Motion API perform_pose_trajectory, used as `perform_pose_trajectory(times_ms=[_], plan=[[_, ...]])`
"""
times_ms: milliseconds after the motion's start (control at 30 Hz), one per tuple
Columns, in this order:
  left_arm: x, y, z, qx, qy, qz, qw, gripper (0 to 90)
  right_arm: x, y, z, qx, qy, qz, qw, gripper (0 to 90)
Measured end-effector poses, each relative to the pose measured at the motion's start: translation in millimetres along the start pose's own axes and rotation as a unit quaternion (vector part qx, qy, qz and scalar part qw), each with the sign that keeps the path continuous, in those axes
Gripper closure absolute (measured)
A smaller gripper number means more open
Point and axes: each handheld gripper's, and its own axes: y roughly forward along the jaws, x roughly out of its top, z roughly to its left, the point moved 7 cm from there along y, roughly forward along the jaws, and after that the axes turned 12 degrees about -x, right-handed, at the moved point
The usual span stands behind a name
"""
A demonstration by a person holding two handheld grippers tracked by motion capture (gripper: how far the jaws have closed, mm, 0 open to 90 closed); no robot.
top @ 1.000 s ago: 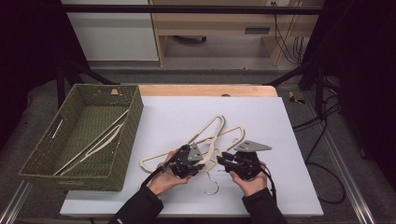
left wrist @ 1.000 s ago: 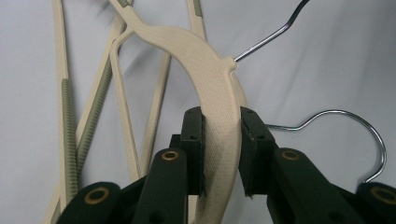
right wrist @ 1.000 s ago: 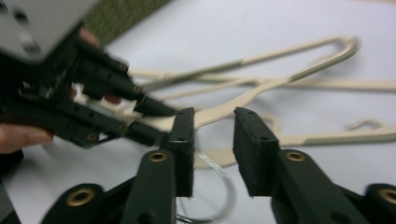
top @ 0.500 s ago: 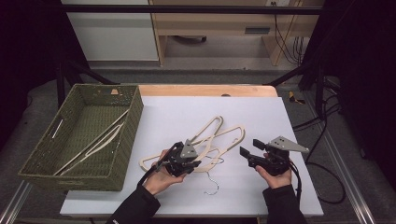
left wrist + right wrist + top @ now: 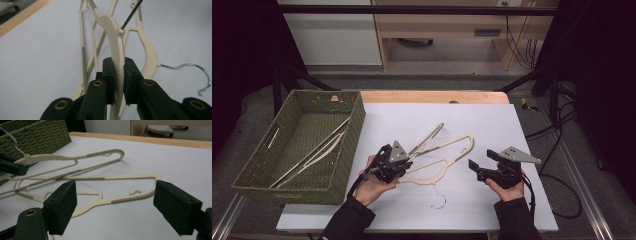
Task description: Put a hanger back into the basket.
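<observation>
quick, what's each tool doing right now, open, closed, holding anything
Left tool: closed on a cream hanger, tilted up off the table.
Right tool: open, holding nothing, above the table facing the other hanger.

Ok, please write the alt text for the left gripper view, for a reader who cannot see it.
The left gripper has its two black jaws shut on the textured shoulder of a cream hanger, held on edge above the white table. A second hanger lies flat beyond, with its metal hook to the right.

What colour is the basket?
Olive green, woven; the basket shows best in the high view.
</observation>
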Motion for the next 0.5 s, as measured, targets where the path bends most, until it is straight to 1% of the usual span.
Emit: perform_pose_trajectory(times_ms=[33, 67, 100, 133, 167, 200, 233, 267, 300, 367, 400, 433, 467, 500], plan=[[0.0, 0.0, 0.0, 0.000, 0.000, 0.000, 1.0000, 82.1, 0.3, -0.1, 0.2, 0.001, 0.001, -0.001, 1.0000, 18.1], [-0.2, -4.6, 5.5, 0.012, -0.002, -0.006, 0.9999, 82.6, 0.3, -0.2, 0.0, 0.002, 0.000, -0.001, 1.0000, 17.6], [-0.2, -4.6, 5.5, 0.012, -0.002, -0.006, 0.9999, 83.3, 0.3, -0.2, 0.0, 0.002, 0.000, -0.001, 1.0000, 17.6], [-0.8, -9.8, 11.0, 0.025, -0.007, -0.009, 0.9996, 84.0, 0.0, 0.5, -0.4, 0.002, -0.003, -0.002, 1.0000, 16.4], [-0.8, -9.8, 11.0, 0.025, -0.007, -0.009, 0.9996, 84.5, 0.0, 0.5, -0.4, 0.002, -0.003, -0.002, 1.0000, 16.4], [-3.0, -16.4, 17.8, 0.033, -0.005, -0.003, 0.9994, 85.1, -0.4, 0.6, 0.2, 0.006, -0.002, -0.001, 1.0000, 15.6], [-3.0, -16.4, 17.8, 0.033, -0.005, -0.003, 0.9994, 85.5, -0.4, 0.6, 0.2, 0.006, -0.002, -0.001, 1.0000, 15.6], [-4.0, -20.8, 23.3, 0.036, -0.014, -0.012, 0.9992, 85.6, -0.4, 1.2, 0.4, 0.005, -0.004, -0.002, 1.0000, 15.3], [-4.0, -20.8, 23.3, 0.036, -0.014, -0.012, 0.9992, 85.7, -0.4, 1.2, 0.4, 0.005, -0.004, -0.002, 1.0000, 15.3], [-4.7, -23.0, 27.4, 0.036, -0.026, -0.026, 0.9987, 85.8, -0.6, 1.5, 1.3, 0.006, -0.005, -0.002, 1.0000, 15.0], [-5.1, -26.3, 29.6, 0.035, -0.034, -0.037, 0.9981, 85.9, -0.9, 1.3, 1.5, 0.008, -0.008, -0.002, 0.9999, 14.8], [-5.1, -26.3, 29.6, 0.035, -0.034, -0.037, 0.9981, 85.9, -0.9, 1.3, 1.5, 0.008, -0.008, -0.002, 0.9999, 14.8], [-3.3, -32.2, 30.3, 0.034, -0.037, -0.050, 0.9975, 85.9, -0.9, 1.1, 1.3, 0.007, -0.010, -0.002, 0.9999, 14.7], [-3.3, -32.2, 30.3, 0.034, -0.037, -0.050, 0.9975, 85.9, -0.9, 1.1, 1.3, 0.007, -0.010, -0.002, 0.9999, 14.7]])
